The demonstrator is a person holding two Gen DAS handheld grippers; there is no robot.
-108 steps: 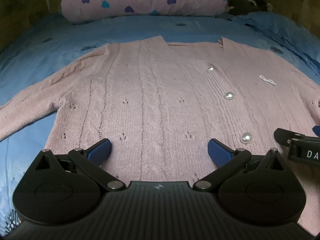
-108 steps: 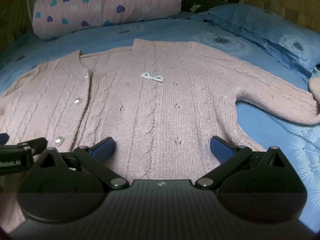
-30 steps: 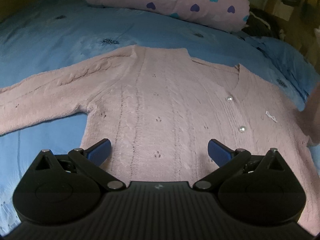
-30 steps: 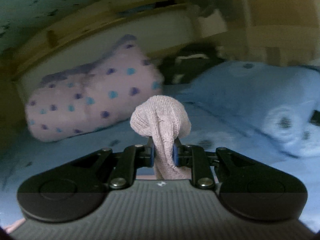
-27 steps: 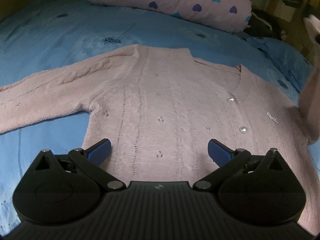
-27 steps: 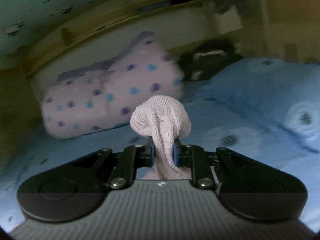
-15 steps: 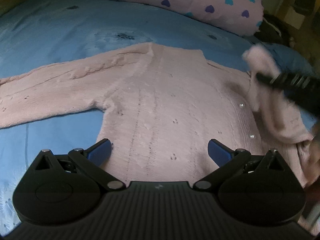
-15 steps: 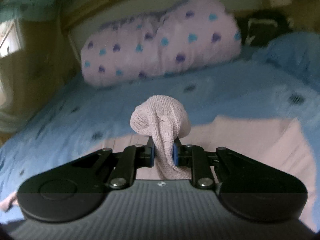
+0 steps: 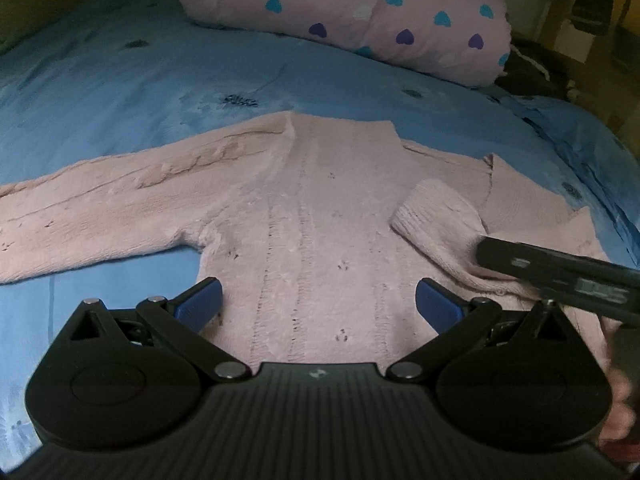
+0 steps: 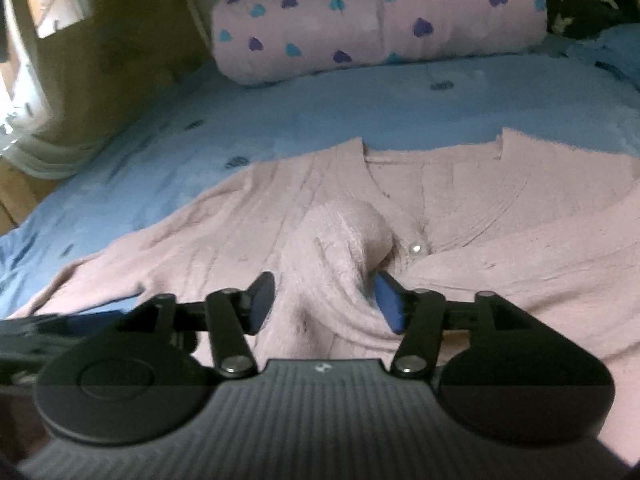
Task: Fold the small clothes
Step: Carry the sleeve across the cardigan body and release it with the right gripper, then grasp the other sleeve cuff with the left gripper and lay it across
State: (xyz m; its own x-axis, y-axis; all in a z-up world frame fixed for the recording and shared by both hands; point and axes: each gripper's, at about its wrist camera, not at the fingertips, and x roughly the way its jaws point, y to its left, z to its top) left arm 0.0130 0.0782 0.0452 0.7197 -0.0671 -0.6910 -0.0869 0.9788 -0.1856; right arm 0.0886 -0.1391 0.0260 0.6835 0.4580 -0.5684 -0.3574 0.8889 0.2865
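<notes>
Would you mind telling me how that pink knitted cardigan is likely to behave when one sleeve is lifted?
The pink knitted cardigan is probably floppy: its folded sleeve slumps in soft curves between the open jaws of the right hand-held gripper. It likely stretches, being loose cable knit. Its fuzzy surface should resist sliding on the blue bedsheet.

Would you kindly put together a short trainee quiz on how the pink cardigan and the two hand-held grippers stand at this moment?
1. True or false: the sleeve cuff lies folded over the front of the pink cardigan.
2. The left hand-held gripper is: A) shut on the hem, B) open above the cardigan, C) gripping the heart-print pillow.
3. Is the other sleeve folded in yet?

Key
1. True.
2. B.
3. No; it lies stretched out on the blue bedsheet. The right hand-held gripper has just been opening, the cuff between its jaws, not pinched.
</notes>
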